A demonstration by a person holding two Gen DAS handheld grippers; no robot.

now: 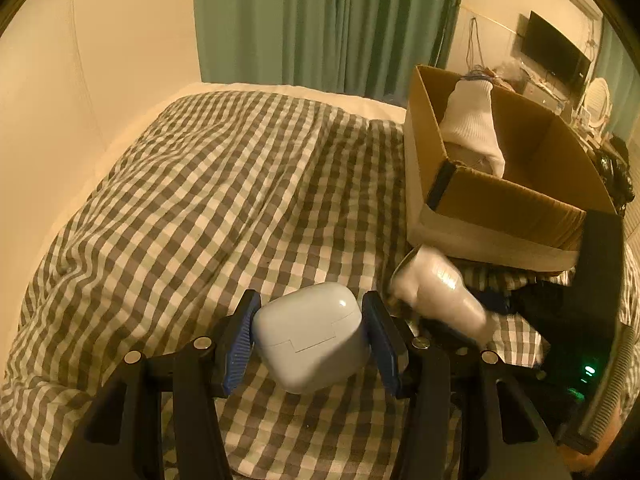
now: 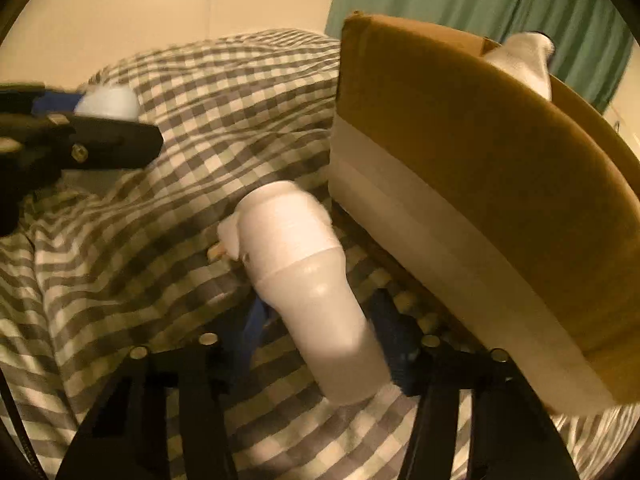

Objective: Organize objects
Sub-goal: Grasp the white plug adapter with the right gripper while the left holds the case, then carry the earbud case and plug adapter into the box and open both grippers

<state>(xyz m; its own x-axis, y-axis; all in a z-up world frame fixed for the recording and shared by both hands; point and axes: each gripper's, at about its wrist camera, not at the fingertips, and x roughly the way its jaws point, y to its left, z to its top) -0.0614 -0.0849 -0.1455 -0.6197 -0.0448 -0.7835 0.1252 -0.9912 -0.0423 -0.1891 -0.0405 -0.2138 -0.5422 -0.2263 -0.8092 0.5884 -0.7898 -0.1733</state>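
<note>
- Evidently the carrying step is in hand: both grippers hold something above the checked duvet, with the cardboard box at the bed's right side as the likely goal;
- left gripper is clamped on a white earbud case, glossy, rounded, lid seam facing the camera; it hangs over the duvet, left of the box;
- right gripper grips a white plastic bottle by its lower body, tilted, close beside the box's near wall;
- a white sock already lies inside the box;
- next, I judge, each load must rise over the rim before release.
</note>
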